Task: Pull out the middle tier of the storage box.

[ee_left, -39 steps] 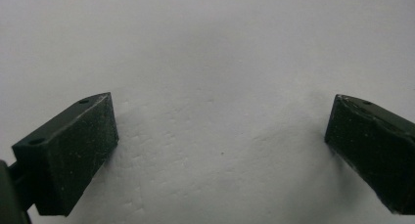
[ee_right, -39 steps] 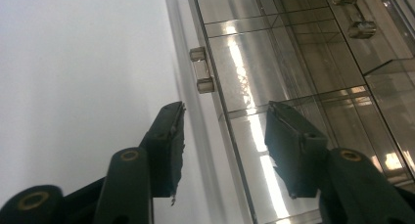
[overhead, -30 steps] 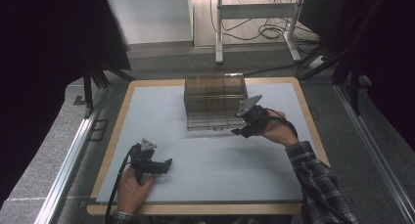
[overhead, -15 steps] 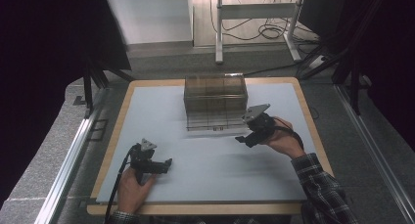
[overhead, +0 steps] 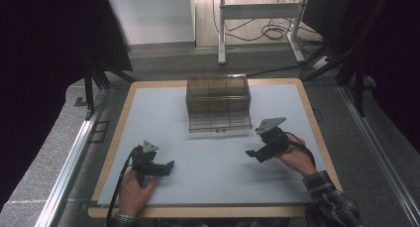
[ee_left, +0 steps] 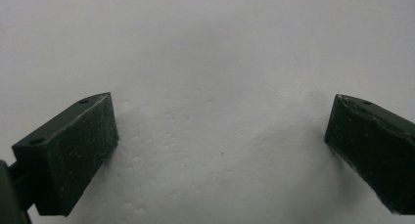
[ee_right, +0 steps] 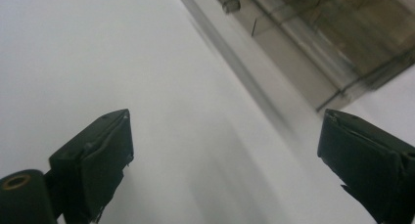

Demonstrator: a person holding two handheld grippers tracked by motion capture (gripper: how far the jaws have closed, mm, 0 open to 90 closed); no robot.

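At the upper centre of the high view stood a clear plastic drawer box on the pale surface, set toward the far edge and squarely between the two hands, likely so that either could reach it. Its long axis ran left to right across the frame, and its front, with a small handle, faced the bottom of the frame, toward the person. The left gripper sat low at lower left, well apart from the box, apparently parked on or just over the surface with its jaws aimed toward the right of the frame. The right gripper was at centre right, near the box's front right corner but apart from it, jaws aimed toward the lower left.

From the left gripper view, the jaws stood wide with nothing between them, looking onto bare surface close beneath.

From the right gripper view, the jaws also stood wide and empty. The box's front ran diagonally across the upper right of the frame, its handle near the top edge; blur there made the drawer seams hard to tell.
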